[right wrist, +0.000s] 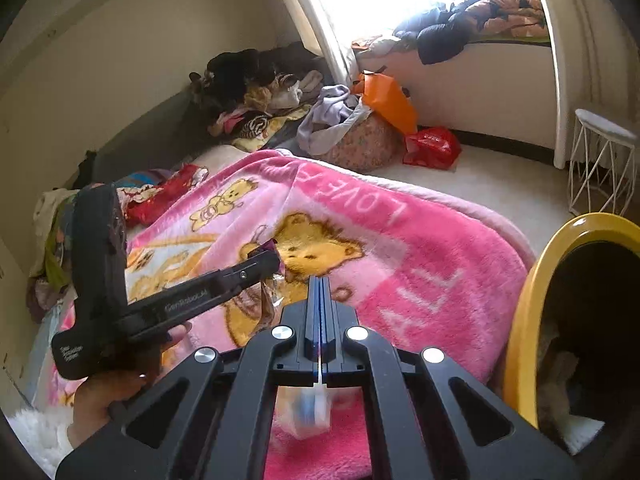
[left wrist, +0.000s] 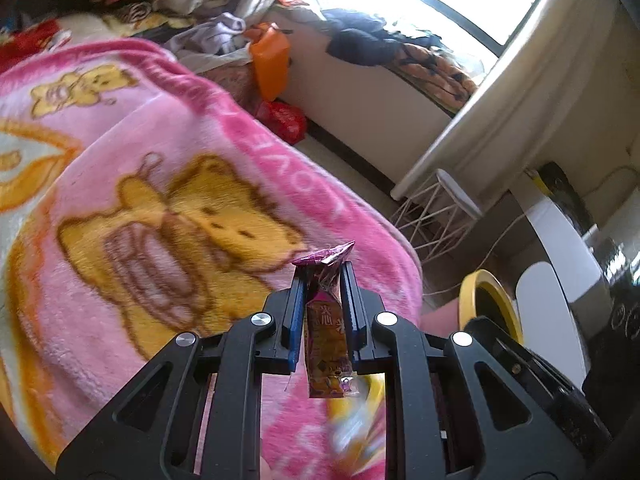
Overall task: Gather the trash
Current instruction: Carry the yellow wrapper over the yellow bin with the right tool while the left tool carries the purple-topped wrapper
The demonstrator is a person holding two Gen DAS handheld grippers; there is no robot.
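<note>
1. The purple snack wrapper (left wrist: 326,320) is feather-light, crinkly film, easily slipping, so pinching across its flat middle suits it
2. The left gripper (left wrist: 323,276) is clamped narrowly on it above the pink blanket (left wrist: 140,152)
3. The right gripper (right wrist: 319,284) is fully closed on a thin white scrap (right wrist: 316,400) (blurred, probably a wrapper), beside the yellow-rimmed bin (right wrist: 520,320)
</note>
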